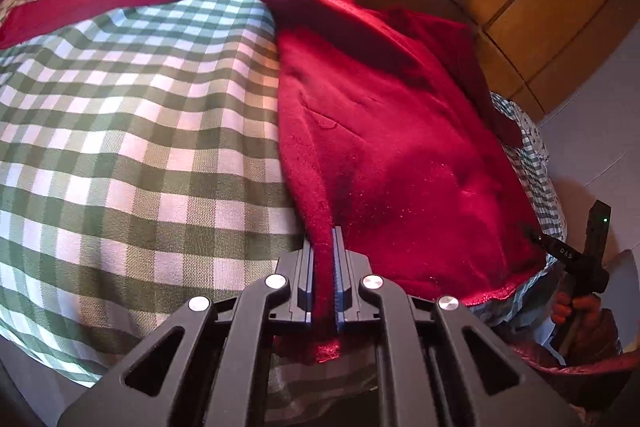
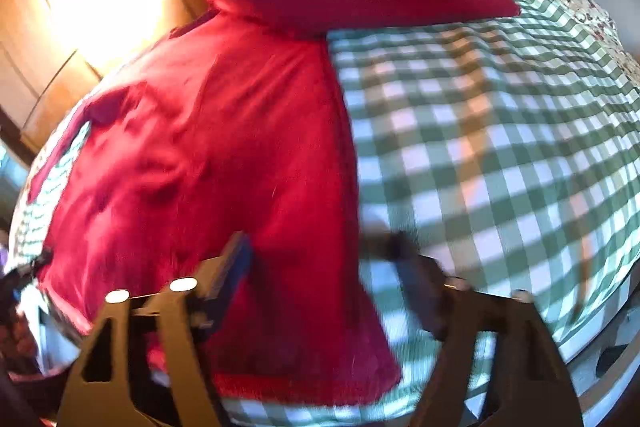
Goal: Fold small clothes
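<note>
My left hand-held gripper [image 1: 323, 267] pinches the red garment's [image 1: 392, 147] hem at six o'clock; right hand-held gripper [image 2: 320, 267] straddles its edge, unclamped. Mid-fold, I judge; next, grip there.

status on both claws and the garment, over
Left claw shut on red fleece garment edge. Right claw open, straddling its hem. One sleeve unfolded across the green checked cloth. Nothing blocking.
</note>
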The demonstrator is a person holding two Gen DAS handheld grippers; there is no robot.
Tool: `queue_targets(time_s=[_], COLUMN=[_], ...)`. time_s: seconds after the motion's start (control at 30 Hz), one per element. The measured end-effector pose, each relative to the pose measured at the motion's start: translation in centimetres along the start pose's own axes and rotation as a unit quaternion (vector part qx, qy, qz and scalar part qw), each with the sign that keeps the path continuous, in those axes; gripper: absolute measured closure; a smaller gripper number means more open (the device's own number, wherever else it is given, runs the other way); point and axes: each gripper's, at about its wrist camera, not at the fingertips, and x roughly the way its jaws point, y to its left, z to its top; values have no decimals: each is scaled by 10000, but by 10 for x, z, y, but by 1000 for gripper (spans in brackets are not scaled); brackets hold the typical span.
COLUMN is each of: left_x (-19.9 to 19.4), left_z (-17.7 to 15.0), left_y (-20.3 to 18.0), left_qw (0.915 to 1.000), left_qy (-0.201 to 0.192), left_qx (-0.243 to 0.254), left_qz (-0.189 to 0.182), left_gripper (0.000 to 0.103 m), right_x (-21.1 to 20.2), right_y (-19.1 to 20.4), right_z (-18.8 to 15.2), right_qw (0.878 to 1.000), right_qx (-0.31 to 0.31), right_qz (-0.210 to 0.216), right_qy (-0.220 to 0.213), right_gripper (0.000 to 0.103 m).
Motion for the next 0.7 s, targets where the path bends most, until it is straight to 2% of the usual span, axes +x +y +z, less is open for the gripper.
queue_targets(time_s=[0.03, 0.07, 0.13, 0.23, 0.27, 0.3, 0.33, 0.37, 0.4, 0.43, 0.47, 0.5, 0.53, 0.6, 0.7], left_x=[-4, -6, -13, -9, -9, -7, -10, -15, -17, -18, -17, -14, -8, 11, 41], left_z=[-1, -1, -7, -16, -16, -11, -5, 1, 8, 17, 27, 36, 45, 59, 71], left_y=[0, -2, 2, -6, -4, -6, -7, -11, -14, -20, -27, -34, -43, -62, -91], left_qw=[10000, 10000, 10000, 9993, 9993, 9994, 9993, 9991, 9990, 9987, 9982, 9976, 9971, 9959, 9934], left_qy=[-26, -42, 6, 188, 221, 231, 152, -36, -185, -299, -410, -523, -585, -600, -544], left_qx=[16, 9, -32, 49, -39, -113, -173, -159, -80, 29, 117, 193, 273, 475, 820], left_qz=[2, 0, 17, 314, 283, 244, 291, 384, 411, 412, 418, 402, 392, 473, 586], left_gripper=[98, 98, 98, 95, 89, 76, 69, 63, 63, 62, 60, 56, 55, 55, 55], right_x=[-2, -4, -17, -28, -26, -22, -19, -18, -19, -21, -25, -29, -29, -21, -2], right_y=[-1, -2, -6, -8, -7, -10, -11, -16, -25, -32, -43, -55, -66, -96, -128], right_z=[-1, -1, -1, -2, -3, -4, -3, -2, 2, 7, 14, 23, 31, 54, 90], right_qw=[9999, 9997, 9992, 9987, 9987, 9984, 9984, 9983, 9982, 9980, 9972, 9947, 9924, 9833, 9719], right_qx=[62, 104, 109, -73, -130, -159, -133, -43, 170, 364, 605, 875, 1056, 1611, 2121], right_qz=[151, 226, 384, 494, 488, 505, 492, 517, 541, 512, 413, 289, 251, 173, 18], right_qy=[42, 73, 8, 49, 114, 222, 255, 257, 191, 67, -152, -457, -587, -833, -1025], right_gripper=[85, 94, 95, 95, 95, 95, 93, 90, 73, 45, 34, 29, 29, 29, 29])
